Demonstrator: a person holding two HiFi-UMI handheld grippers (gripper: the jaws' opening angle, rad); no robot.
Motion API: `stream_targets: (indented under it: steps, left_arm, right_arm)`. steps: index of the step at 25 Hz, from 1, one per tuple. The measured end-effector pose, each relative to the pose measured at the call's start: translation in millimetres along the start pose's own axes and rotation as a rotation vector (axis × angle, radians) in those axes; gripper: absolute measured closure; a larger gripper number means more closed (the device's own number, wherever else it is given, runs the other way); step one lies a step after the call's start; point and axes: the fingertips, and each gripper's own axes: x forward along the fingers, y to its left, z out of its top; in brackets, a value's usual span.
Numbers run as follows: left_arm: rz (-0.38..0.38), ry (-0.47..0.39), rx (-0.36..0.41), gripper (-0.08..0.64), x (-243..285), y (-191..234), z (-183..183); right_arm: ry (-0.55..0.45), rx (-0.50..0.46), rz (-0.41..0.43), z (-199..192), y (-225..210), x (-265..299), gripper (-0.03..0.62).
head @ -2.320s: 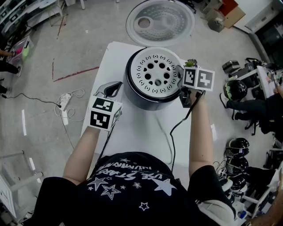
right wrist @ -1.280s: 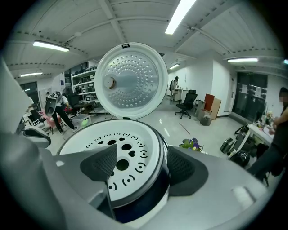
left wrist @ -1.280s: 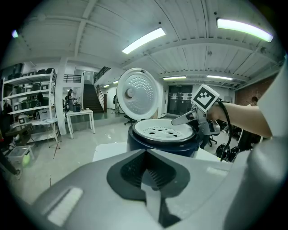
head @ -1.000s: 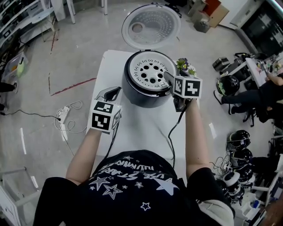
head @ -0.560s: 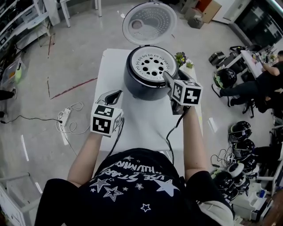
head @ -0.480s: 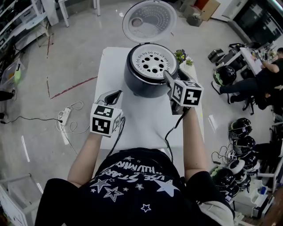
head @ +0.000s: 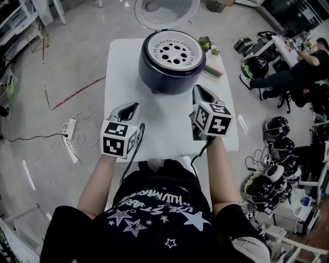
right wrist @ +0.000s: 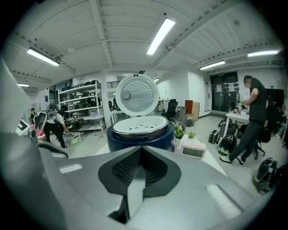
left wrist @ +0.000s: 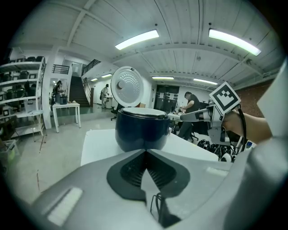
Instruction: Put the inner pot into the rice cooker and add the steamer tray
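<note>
The steamer tray [head: 173, 50] sits in the top of the rice cooker [head: 169, 73], whose lid [head: 165, 7] stands open behind it. Both grippers hover in front of the cooker, clear of it. The left gripper [head: 131, 107] has its jaws together and empty. The right gripper [head: 199, 90] has just closed its jaws on nothing.

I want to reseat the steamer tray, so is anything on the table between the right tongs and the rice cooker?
Nothing visible. Only bare table lies between the right tongs and the rice cooker. The pink clock and small plant sit off to its right.
</note>
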Motion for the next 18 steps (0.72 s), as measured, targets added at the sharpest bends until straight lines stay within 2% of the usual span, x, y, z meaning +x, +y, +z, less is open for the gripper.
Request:
stream_targets:
  steps: [4, 8, 13, 18]
  left_arm:
    - [-0.002, 0.02, -0.03, 0.555, 2, -3, -18]
    - [0.003, 0.05, -0.044, 0.555, -3, -2, -36]
    - [0.03, 0.085, -0.053, 0.555, -17, -38, -61]
    - [0.035, 0.097, -0.042, 0.554, -38, -65, -73]
  right_arm:
    - [0.002, 0.069, 0.042, -21, 7, -2, 0.566]
    - [0.071, 0.069, 0.087, -51, 23, -1, 0.566]
    - [0.096, 0.096, 0.133, -88, 13, -36, 0.566]
    - [0.102, 0.125, 0.149, -108, 11, -72, 0.566]
